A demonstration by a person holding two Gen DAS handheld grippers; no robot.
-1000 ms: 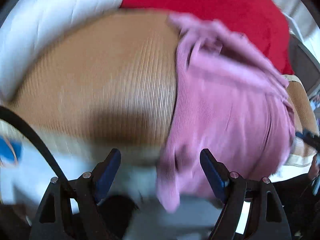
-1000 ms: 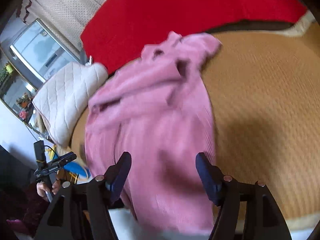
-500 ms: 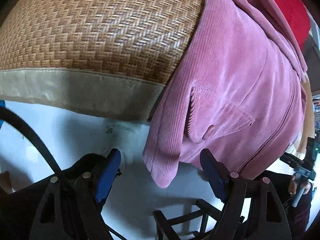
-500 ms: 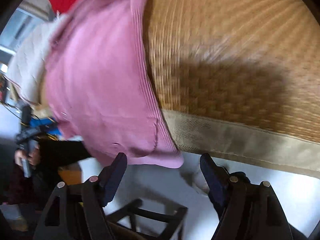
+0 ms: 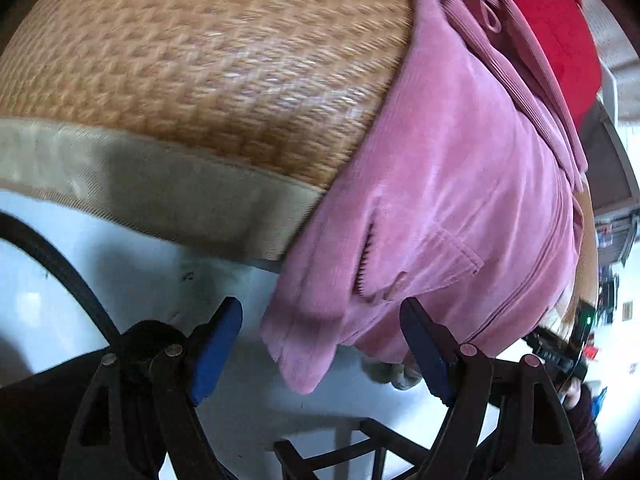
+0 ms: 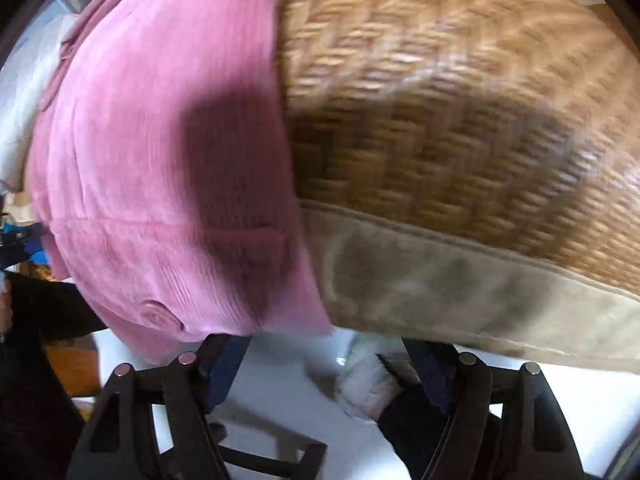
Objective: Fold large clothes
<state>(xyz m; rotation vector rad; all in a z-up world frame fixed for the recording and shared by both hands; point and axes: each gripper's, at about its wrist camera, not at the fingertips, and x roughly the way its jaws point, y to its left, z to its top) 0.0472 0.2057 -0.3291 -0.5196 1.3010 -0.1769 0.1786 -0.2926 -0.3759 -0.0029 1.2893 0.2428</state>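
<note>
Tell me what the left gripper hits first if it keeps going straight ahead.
Most likely the overhanging hem corner of the pink corduroy garment, which hangs between the left gripper's open jaws; depth is unclear.

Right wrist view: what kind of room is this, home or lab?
Most likely a home bedroom: a woven rattan mat with cloth edging covers what looks like a bed, with a pink corduroy garment on it, a white quilted pillow and red bedding.

home bedroom, woven rattan bed mat (image 5: 208,68) with cloth edging, red blanket (image 5: 560,20), white quilted bedding (image 6: 16,128)
</note>
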